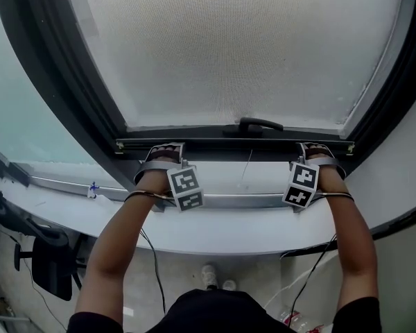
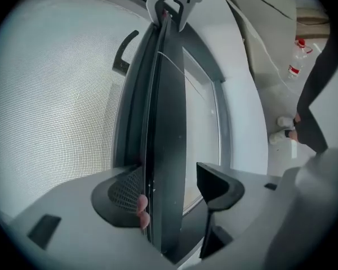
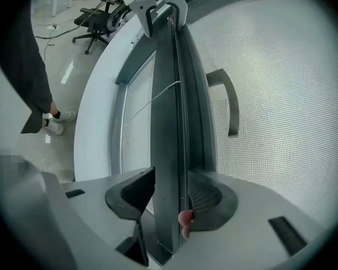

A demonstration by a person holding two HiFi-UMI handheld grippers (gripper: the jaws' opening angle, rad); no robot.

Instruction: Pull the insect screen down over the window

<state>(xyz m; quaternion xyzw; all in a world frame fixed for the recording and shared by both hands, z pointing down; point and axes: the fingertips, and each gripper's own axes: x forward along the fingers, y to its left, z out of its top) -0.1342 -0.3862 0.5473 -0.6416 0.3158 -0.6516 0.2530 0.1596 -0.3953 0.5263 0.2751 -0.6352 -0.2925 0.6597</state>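
Right gripper (image 3: 168, 196) pinches screen bar (image 3: 168, 94); left gripper (image 2: 172, 190) straddles it, one pad (image 2: 124, 196) touching, other jaw clear.

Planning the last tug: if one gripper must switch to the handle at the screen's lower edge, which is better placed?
Probably right. In the head view the handle sits right of centre along the screen's lower edge, nearer the right gripper than the left gripper.

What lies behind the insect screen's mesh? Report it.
Through the mesh only a pale, even brightness shows. The weave covers whatever lies beyond it, so nothing there can be made out.
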